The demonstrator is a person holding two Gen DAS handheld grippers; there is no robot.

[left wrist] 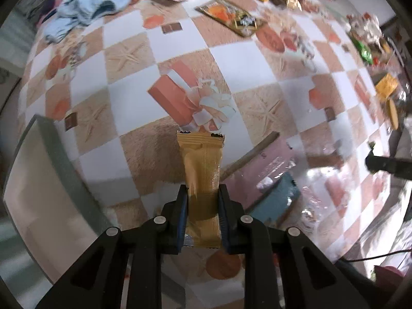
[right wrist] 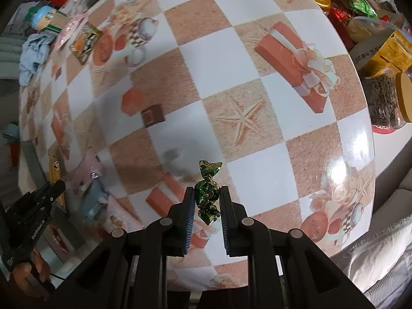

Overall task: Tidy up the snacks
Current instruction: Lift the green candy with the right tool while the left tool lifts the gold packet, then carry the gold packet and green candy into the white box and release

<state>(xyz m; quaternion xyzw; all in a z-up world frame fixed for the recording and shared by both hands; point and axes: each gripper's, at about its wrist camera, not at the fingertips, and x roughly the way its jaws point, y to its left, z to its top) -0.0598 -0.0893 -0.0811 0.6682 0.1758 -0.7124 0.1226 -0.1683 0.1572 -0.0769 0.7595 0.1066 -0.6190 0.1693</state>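
In the left wrist view my left gripper (left wrist: 202,191) is shut on a gold-wrapped snack bar (left wrist: 203,164), which sticks out past the fingertips over the checkered tablecloth (left wrist: 231,61). In the right wrist view my right gripper (right wrist: 206,190) is shut on a small candy in green and gold foil (right wrist: 209,170), held above the table. The left gripper (right wrist: 38,200) and the hand (right wrist: 25,275) holding it show at the lower left of that view, over a pile of pink and blue packets (right wrist: 90,195). The same packets (left wrist: 278,193) lie just right of the gold bar.
A pale box with a green rim (left wrist: 51,170) stands at the left. A blue cloth (left wrist: 95,2) and an orange snack packet (left wrist: 229,18) lie at the far side. More snacks (right wrist: 355,0) and a jar with a yellow lid (right wrist: 386,100) crowd the right edge.
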